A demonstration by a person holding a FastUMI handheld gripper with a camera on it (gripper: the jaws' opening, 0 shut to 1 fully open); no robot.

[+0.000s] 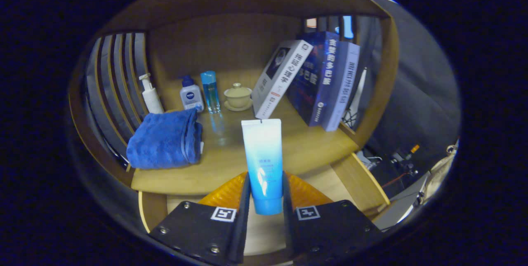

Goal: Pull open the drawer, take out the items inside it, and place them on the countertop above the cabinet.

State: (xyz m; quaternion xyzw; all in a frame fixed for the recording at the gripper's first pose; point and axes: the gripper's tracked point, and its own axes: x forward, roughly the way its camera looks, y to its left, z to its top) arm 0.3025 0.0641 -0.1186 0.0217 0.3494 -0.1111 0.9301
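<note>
Gripper (264,200) at bottom centre is clamped on a blue-white tube (262,163), both fingers pressing its lower end, cap down, tube upright over the front edge of the countertop (231,163). To place it well, carry it forward onto the bare wood mid-frame, between the blue towel (165,140) at left and the leaning books (317,80) at upper right. Lower it until the cap rests, then part the fingers; it may tip.
</note>
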